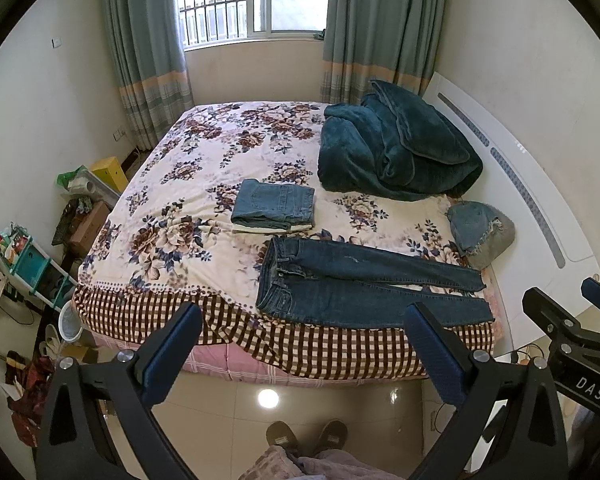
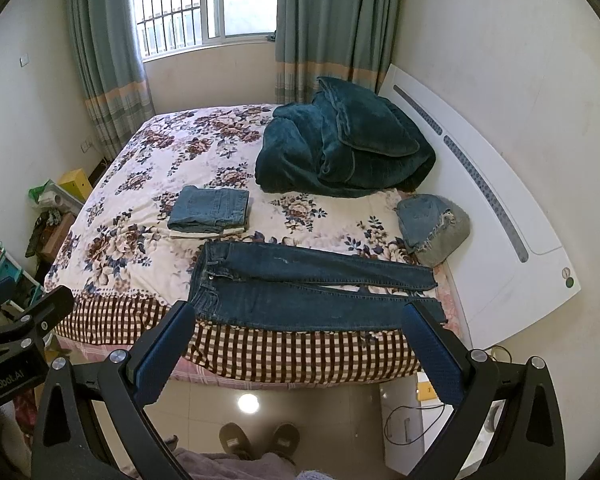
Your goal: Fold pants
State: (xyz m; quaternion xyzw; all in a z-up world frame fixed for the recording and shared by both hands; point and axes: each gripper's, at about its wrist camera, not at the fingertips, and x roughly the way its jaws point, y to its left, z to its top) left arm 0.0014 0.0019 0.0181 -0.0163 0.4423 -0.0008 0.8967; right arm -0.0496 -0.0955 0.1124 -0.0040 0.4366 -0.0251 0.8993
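Note:
Dark blue jeans (image 1: 364, 284) lie flat along the near edge of the bed, waistband to the left, legs stretched right; they also show in the right wrist view (image 2: 308, 284). My left gripper (image 1: 304, 320) is open and empty, held back from the bed above the floor. My right gripper (image 2: 296, 320) is open and empty too, beside the left one; its fingers (image 1: 556, 312) show at the right of the left wrist view. A folded lighter pair of jeans (image 1: 274, 204) lies behind the dark pair, also seen in the right wrist view (image 2: 210, 208).
The bed (image 1: 204, 184) has a floral cover with a checked border. A teal blanket heap (image 1: 396, 148) lies at the back right. A small denim and grey bundle (image 1: 480, 232) sits near the white headboard (image 1: 532, 184). Boxes and shelves (image 1: 32, 264) crowd the left floor.

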